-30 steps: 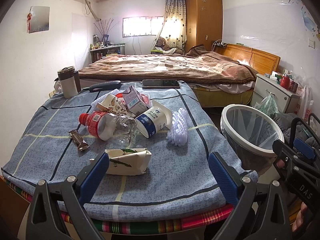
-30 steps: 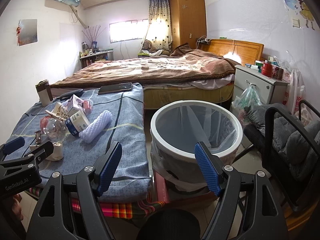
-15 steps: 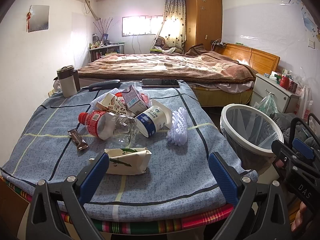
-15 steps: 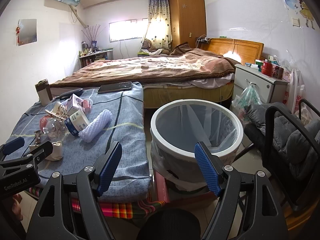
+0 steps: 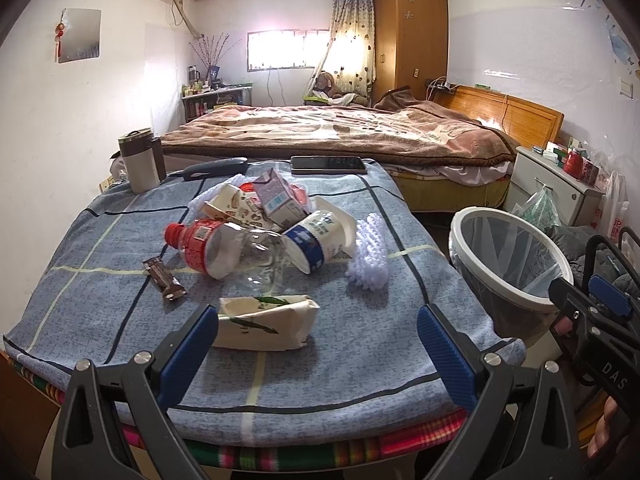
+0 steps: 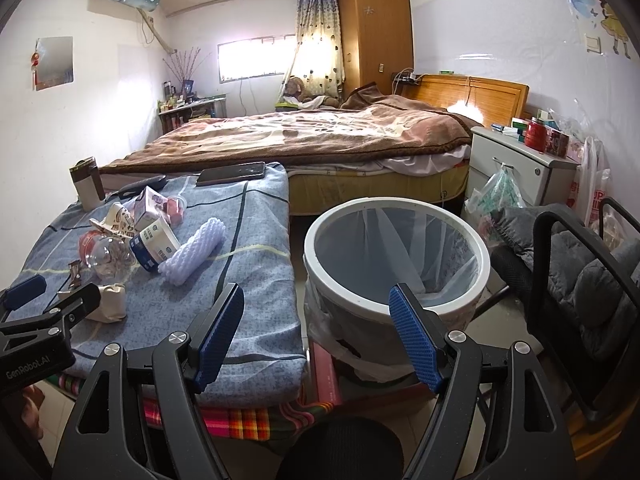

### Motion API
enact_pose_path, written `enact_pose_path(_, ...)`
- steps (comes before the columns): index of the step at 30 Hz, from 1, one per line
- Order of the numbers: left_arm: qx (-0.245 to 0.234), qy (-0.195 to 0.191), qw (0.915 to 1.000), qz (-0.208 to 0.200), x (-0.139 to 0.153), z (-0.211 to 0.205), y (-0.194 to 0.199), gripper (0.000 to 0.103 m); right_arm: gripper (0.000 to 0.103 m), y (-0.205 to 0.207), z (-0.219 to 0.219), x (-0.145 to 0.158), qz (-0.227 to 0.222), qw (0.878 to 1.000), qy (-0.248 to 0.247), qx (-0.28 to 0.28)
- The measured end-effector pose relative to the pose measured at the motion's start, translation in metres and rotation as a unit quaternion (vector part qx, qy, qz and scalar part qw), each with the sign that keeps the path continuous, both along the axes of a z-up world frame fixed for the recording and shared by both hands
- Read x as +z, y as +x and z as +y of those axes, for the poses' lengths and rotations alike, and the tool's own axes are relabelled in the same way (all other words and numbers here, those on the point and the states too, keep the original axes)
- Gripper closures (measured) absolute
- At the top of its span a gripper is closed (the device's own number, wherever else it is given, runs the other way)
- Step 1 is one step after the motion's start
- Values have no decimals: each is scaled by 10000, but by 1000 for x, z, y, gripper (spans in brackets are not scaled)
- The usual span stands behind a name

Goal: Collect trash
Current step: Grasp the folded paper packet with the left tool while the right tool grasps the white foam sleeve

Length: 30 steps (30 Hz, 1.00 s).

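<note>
Trash lies piled on a table under a blue checked cloth (image 5: pixel 120 312). A crumpled white tissue pack (image 5: pixel 266 322) is nearest, just ahead of my open left gripper (image 5: pixel 318 344). Behind it lie a clear bottle with a red label (image 5: pixel 228 246), a blue-and-white paper cup (image 5: pixel 320 236), a purple carton (image 5: pixel 278 200), a brown wrapper (image 5: pixel 164 278) and a white foam net (image 5: pixel 370 250). A white-rimmed bin with a clear liner (image 6: pixel 396 248) stands on the floor right of the table. My right gripper (image 6: pixel 316 338) is open in front of the bin, empty.
A phone (image 5: pixel 328 164), a dark case (image 5: pixel 216 168) and a thermos (image 5: pixel 138 160) sit at the table's far edge. A bed (image 5: pixel 340 136) lies beyond, a nightstand (image 6: pixel 520 168) and a black chair (image 6: pixel 580 264) to the right.
</note>
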<state>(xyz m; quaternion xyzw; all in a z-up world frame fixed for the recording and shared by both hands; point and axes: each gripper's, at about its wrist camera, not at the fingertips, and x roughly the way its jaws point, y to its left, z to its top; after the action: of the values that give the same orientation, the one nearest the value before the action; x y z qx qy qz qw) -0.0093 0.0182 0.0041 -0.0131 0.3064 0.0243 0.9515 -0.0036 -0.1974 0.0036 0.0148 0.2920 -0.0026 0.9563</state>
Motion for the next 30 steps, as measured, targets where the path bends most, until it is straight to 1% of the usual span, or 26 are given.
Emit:
enact_pose_path(3,28,109,9999,3,-1,10,-1,2,27,4,4,2,-17,10000,18,50)
enact_pose_path(5,77,169,9998,22,-3,19,-1,2,27,10,8,3,-41,9998,116,140)
enact_pose_path(8,54,99,9999,130,-8,35,-1,2,27,20,17,2,5,9995,197,265)
enact_pose_path(13,103,29,9996,243,-15,58,-2,2,27,42,48,-5,158,9967,242,765)
enact_pose_path(17,-186,100,9995,242,-17,65,1,2,27,60,66,-12,342,9934,373,1033)
enact_pose_path(20,-469,158,9981,358,-21,69,8,2,27,67,77,-14,406,9914,387,1181)
enact_pose_path(22,-508,225,9975,443,-25,72,14,3,27,73,84,-16,479,9911,318,1203)
enact_pose_path(23,-530,221,9974,439,-25,74,16,5,27,75,86,-16,496,9908,315,1220)
enact_pose_path(28,-636,152,9970,416,-29,81,26,6,27,88,95,-19,630,9895,322,1262)
enact_pose_path(30,-747,122,9962,430,-31,83,28,10,29,93,99,-22,684,9884,287,1326)
